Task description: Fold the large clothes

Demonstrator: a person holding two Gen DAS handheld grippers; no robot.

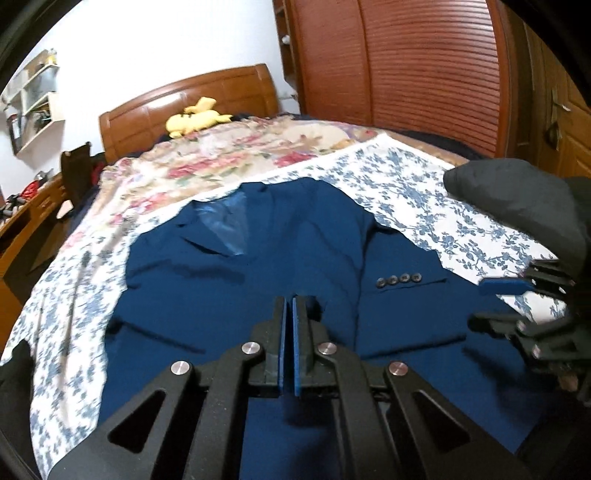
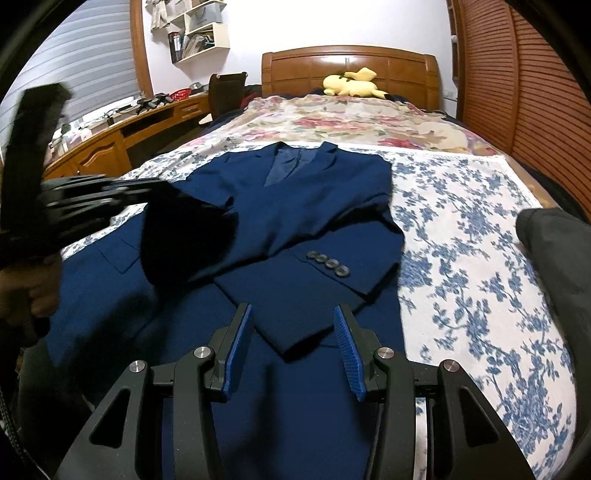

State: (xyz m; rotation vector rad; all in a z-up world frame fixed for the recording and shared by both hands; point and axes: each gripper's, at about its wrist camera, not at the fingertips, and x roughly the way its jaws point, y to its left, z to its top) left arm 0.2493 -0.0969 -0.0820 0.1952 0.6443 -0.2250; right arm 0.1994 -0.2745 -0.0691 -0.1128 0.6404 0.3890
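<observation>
The bed [image 2: 461,236] fills my view, spread with a blue-flowered white sheet [image 1: 424,206], and beyond that a rose-patterned cover [image 2: 351,118] runs up to the wooden headboard [image 2: 347,66]. To one side stands the slatted wooden wardrobe [image 1: 406,66], to the other a long wooden desk [image 2: 122,133] with wall shelves [image 2: 199,33] above it. Spread across the flowered sheet lies the navy suit jacket [image 2: 295,206], front up, collar toward the headboard, lapels apart and the lighter blue lining [image 1: 227,225] showing at the neck. One sleeve [image 2: 325,277] is folded across the body, its cuff with four dark buttons [image 2: 328,263] lying flat on the front panel. A yellow plush toy [image 2: 351,85] sits against the headboard. My left gripper [image 1: 290,306] hovers above the lower jacket front, blue pads brought together with only a sliver between them and no cloth in there — nothing held. My right gripper [image 2: 293,325] hangs over the folded sleeve's lower edge, jaws standing partly apart, pads clear of the fabric, gripping nothing. From the left camera I see that right gripper side-on at the edge of the jacket, with my dark sleeve [image 1: 517,195] above it.
</observation>
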